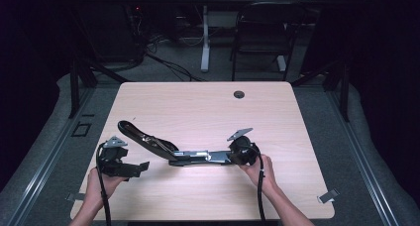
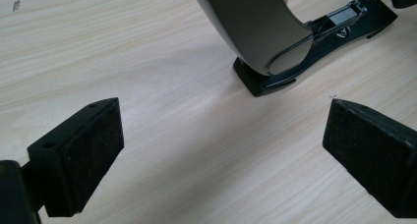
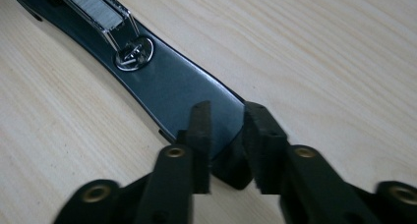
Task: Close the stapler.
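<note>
A long black stapler lies opened out flat on the wooden table, its curved top arm raised toward the left and its base stretching right. A strip of staples shows in the metal channel. My right gripper grips the right end of the base; in the right gripper view the pads of this gripper pinch the base's rounded tip from both sides. My left gripper rests near the table's front left, below the top arm. Its jaws stand wide apart with bare table between them.
A dark cable hole sits near the table's far edge. A black chair and a desk leg stand behind the table. A tape mark sticks out at the front right corner.
</note>
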Available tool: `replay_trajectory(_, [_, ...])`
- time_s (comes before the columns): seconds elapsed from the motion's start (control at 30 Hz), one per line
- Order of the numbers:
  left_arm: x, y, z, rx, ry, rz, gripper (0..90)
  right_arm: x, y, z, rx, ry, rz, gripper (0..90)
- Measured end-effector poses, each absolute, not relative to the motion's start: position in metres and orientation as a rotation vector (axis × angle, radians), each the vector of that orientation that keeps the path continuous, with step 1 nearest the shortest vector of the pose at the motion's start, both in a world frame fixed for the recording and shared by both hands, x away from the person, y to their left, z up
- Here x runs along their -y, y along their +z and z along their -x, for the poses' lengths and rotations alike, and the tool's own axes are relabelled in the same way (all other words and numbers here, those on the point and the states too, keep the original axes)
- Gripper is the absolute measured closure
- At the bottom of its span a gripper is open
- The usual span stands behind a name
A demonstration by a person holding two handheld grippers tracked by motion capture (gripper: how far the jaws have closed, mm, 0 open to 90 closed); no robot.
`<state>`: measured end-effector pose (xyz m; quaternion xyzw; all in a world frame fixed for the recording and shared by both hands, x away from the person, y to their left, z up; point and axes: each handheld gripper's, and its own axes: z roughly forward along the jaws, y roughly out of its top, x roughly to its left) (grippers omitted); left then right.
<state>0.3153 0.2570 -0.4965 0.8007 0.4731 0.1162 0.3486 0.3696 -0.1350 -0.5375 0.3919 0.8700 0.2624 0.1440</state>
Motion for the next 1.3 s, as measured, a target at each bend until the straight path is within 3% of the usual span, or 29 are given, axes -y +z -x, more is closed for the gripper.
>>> replay_trajectory(0.3, [-0.258, -0.491, -0.314, -1.231, 0.315, -2.024, 3.0, 0.12, -0.535, -0.365, -2.398, 0.773, -1.316, 90.0])
replay_trajectory(0.67, [-0.26, -0.486, -0.315, -1.236, 0.366, -1.938, 9.3, 0.118, -0.548, -0.361, -2.245, 0.766, -1.47, 90.0])
replay_trajectory(0.87, [-0.267, -0.483, -0.308, -1.239, 0.372, -1.926, 36.4, 0.121, -0.557, -0.355, -2.199, 0.838, -1.471, 90.0])
replay_trajectory(1.07, [-0.272, -0.48, -0.319, -1.332, 0.492, -1.861, 66.0, 0.124, -0.56, -0.354, -2.187, 0.889, -1.46, 90.0])
replay_trajectory(1.17, [-0.275, -0.479, -0.325, -1.352, 0.521, -1.816, 76.4, 0.126, -0.561, -0.353, -2.191, 0.893, -1.448, 90.0])
replay_trajectory(1.3, [-0.273, -0.478, -0.33, -1.328, 0.532, -1.799, 83.2, 0.127, -0.563, -0.351, -2.175, 0.913, -1.44, 90.0])
